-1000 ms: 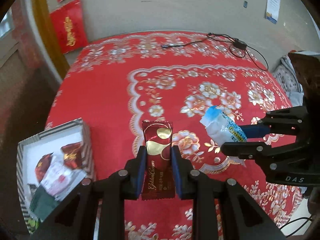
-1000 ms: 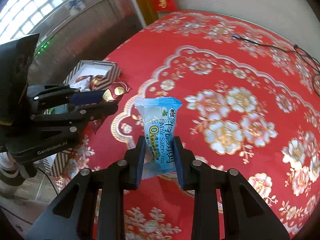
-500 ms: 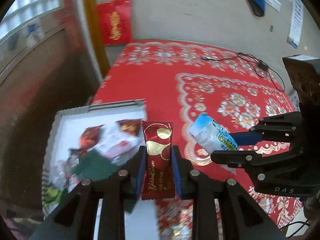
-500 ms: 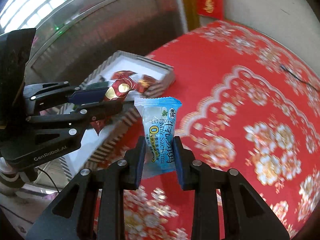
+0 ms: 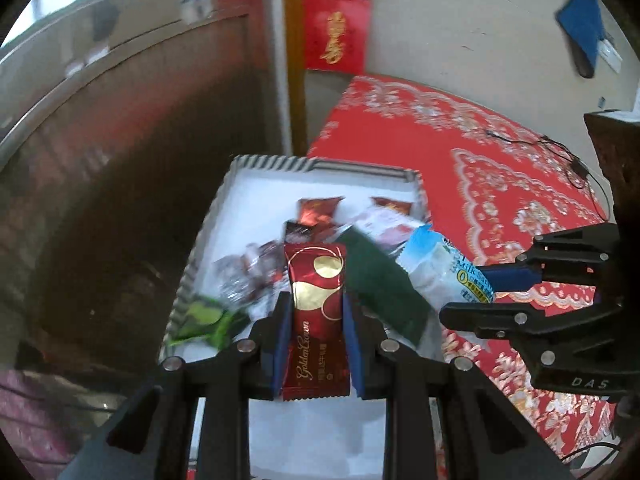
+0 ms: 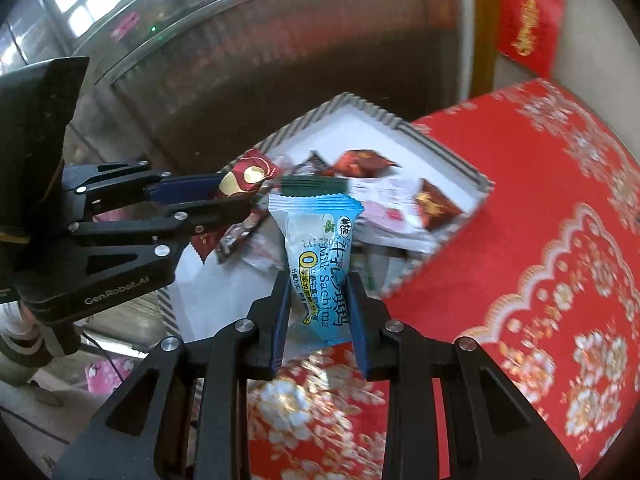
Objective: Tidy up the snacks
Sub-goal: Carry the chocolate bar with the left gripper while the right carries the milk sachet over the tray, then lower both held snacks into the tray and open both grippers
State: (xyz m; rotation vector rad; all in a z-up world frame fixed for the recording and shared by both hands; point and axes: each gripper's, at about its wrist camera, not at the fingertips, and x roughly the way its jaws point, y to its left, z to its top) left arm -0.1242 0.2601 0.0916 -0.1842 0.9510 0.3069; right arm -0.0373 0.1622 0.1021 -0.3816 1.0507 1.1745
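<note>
My left gripper [image 5: 316,304] is shut on a red and gold wafer packet [image 5: 316,296], held upright over the white box [image 5: 256,168] with striped walls. My right gripper [image 6: 318,284] is shut on a light blue Milk Sachima packet [image 6: 316,248], also hanging over that box [image 6: 440,152]. In the left wrist view the right gripper [image 5: 486,288] comes in from the right with the blue packet [image 5: 440,268]. The right wrist view shows the left gripper [image 6: 236,196] at the left with the red packet [image 6: 248,176]. Several wrapped snacks lie in the box.
The box sits at the left edge of a table with a red floral cloth [image 5: 480,168]. A black cable [image 5: 560,156] lies on the cloth at the far right. Beyond the box are a dark wooden wall panel [image 5: 140,140] and red wall hangings [image 5: 336,28].
Both grippers have carried their packets leftward from over the red cloth to over the box. The box, earlier at the left edge, now lies under the fingers. Both grips are unchanged.
</note>
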